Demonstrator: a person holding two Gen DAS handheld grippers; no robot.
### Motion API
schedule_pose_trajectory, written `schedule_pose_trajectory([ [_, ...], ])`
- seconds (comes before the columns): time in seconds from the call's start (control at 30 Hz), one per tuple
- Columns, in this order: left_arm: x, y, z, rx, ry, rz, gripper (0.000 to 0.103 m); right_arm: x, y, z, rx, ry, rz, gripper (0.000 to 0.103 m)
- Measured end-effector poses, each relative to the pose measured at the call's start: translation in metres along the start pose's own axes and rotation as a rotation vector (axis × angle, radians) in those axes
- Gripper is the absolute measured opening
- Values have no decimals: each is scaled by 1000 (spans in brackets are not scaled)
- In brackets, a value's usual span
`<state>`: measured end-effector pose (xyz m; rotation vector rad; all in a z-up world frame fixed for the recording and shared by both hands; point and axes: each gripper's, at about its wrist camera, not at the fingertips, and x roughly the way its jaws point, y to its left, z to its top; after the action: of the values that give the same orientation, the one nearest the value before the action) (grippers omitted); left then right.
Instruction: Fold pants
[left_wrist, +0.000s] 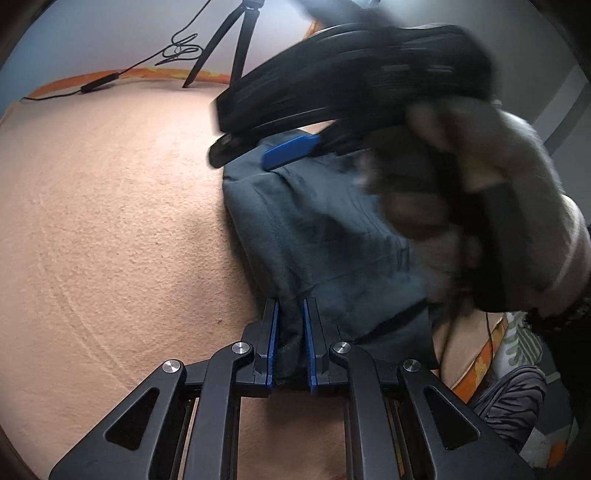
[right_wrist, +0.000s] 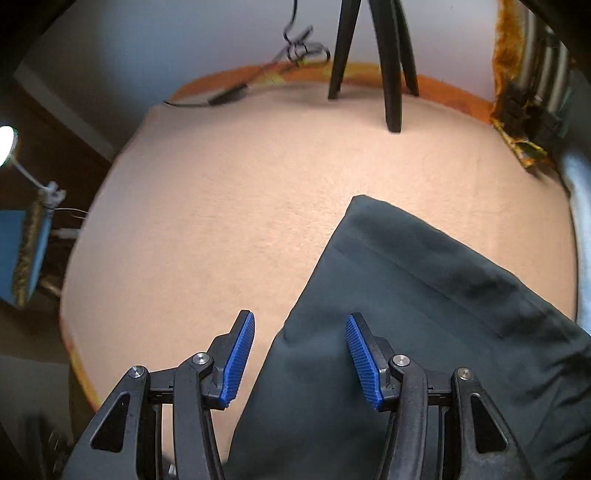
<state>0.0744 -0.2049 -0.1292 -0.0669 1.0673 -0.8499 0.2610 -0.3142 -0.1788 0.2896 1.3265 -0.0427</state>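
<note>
Dark grey pants (left_wrist: 314, 229) lie crumpled on a peach blanket (left_wrist: 110, 221). My left gripper (left_wrist: 291, 306) is shut on a bunched edge of the fabric, which is squeezed between its blue pads. In the left wrist view my right gripper (left_wrist: 240, 147) is blurred above the far end of the pants, held by a gloved hand (left_wrist: 498, 184). The right wrist view shows the right gripper (right_wrist: 301, 321) open, its jaws still widening, over the left edge of a flat pant leg (right_wrist: 424, 295). Its pads press on nothing.
A black tripod (right_wrist: 391, 74) stands at the far edge of the blanket (right_wrist: 240, 203), with a black cable (left_wrist: 99, 83) beside it. The blanket has an orange border (right_wrist: 443, 88). A lamp (right_wrist: 5, 144) is off to the left. Striped cloth (left_wrist: 509, 398) lies off the near right edge.
</note>
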Motion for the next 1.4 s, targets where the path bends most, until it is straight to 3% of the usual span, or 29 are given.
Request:
schedule_pose_trajectory([
  [0.27,-4,2,-1,8,-5,-17,11,25,14,20,-40,57,-156,54],
  [0.47,-4,-2,-1,21,-9,-15,11,34,21,30,-64,77,-222,53],
  [0.57,-4,-4,0,25,-11,-8,11,34,23,29,-81,68,-240,42],
  [0.7,-3,-2,-2,23,-6,9,11,29,18,26,-95,45,-254,19],
  [0.8,-1,-5,-2,56,-11,64,12,22,9,23,-66,26,-221,4],
  [0.87,1,-4,-3,59,-5,85,18,17,3,22,-45,11,-195,2],
  [0.93,4,-3,-2,59,1,116,33,7,-5,17,-20,-8,-162,1],
  [1.03,9,3,-1,34,11,137,41,-5,-11,14,13,-33,-120,0],
  [1.3,18,14,2,-34,29,75,40,-41,-27,0,49,-89,-56,0],
  [1.4,19,12,0,-18,37,39,12,-47,-29,-4,55,-101,-45,0],
])
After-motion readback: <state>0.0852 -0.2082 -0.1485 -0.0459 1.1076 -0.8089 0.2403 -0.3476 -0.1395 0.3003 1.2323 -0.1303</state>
